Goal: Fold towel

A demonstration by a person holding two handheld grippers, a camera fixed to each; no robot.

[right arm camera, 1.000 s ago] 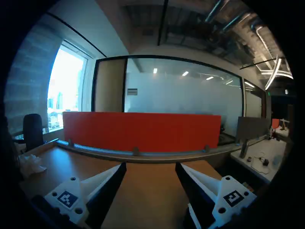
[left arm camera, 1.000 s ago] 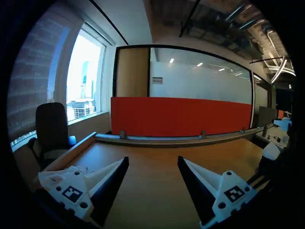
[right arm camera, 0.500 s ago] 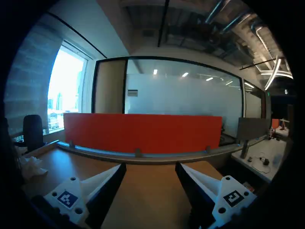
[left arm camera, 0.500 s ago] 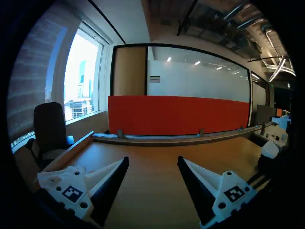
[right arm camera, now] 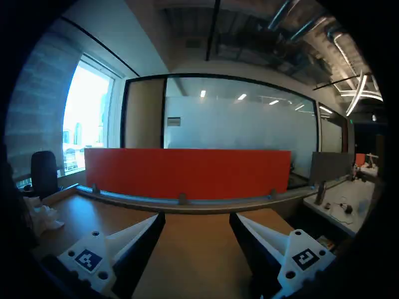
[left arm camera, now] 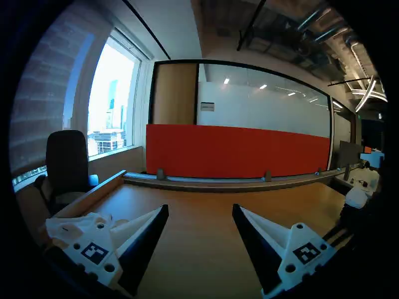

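Plainly, the left gripper [left arm camera: 199,206] and right gripper [right arm camera: 196,214] hover over the wooden tabletop [left arm camera: 209,259], jaws apart and empty. What is probably the towel [right arm camera: 44,219], white and crumpled, lies at nine o'clock in the right gripper view.

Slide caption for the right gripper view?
Open right tool over a wooden desk, facing an orange divider; crumpled white cloth at far left.
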